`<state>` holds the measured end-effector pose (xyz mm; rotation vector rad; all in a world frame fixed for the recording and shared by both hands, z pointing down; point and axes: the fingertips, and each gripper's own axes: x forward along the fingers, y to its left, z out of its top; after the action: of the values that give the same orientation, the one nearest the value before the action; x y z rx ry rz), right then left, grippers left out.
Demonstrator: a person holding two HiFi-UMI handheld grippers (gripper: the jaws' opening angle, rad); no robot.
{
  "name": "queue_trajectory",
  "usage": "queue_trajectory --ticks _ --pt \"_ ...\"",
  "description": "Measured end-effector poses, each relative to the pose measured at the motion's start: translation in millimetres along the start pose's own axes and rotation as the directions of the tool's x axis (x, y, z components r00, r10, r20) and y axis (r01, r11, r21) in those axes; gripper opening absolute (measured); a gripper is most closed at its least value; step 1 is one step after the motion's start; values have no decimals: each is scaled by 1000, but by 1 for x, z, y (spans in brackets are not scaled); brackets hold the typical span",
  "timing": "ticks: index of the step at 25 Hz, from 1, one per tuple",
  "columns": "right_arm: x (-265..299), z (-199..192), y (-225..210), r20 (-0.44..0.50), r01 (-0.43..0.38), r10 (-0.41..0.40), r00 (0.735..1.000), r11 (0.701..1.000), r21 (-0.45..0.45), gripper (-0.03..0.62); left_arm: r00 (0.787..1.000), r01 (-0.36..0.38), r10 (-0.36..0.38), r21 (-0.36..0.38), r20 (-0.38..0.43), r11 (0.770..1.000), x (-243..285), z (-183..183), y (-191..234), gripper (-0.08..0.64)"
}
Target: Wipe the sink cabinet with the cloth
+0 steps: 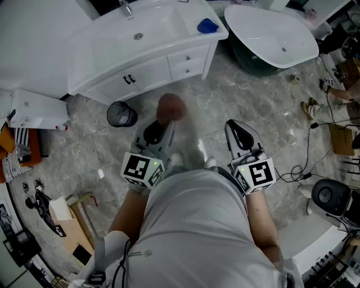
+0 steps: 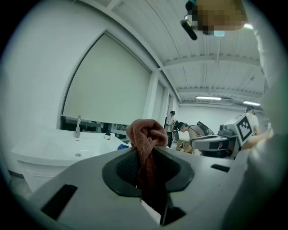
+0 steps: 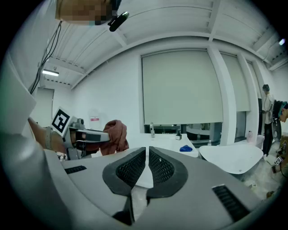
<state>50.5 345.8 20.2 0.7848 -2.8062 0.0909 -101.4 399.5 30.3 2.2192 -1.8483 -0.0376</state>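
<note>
Where the person stands on the grey marbled floor, both grippers are held out in front of the body, well apart from the sink cabinet.

Left gripper: jaws clamped on a reddish-brown cloth, which bunches up above the jaw tips. Seen from the left gripper view, it runs down between the two dark pads.

Right gripper: jaws drawn together, with only a thin slit between them and nothing held.

Sink cabinet: white, with a basin, a faucet at the rear and dark handles on its doors. A small blue object lies on its top surface near the right end.

Black waste bin: on the floor just in front of the cabinet.

White bathtub: to the cabinet's right.
</note>
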Motion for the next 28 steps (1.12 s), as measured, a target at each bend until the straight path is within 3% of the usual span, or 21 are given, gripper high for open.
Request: queue_trajectory --ticks 18,22,28 --pt "21 -10 30 -39 46 -44 998 997 57 38 999 33 -34 -58 -10 998 -29 -18 43 77" --pt "21 -11 27 -44 70 -67 997 996 62 38 998 46 -49 -72 -45 996 -27 -30 49 77" --pt "33 -13 0 -41 41 -38 998 996 83 38 996 39 -47 -88 -81 995 -6 -38 43 77"
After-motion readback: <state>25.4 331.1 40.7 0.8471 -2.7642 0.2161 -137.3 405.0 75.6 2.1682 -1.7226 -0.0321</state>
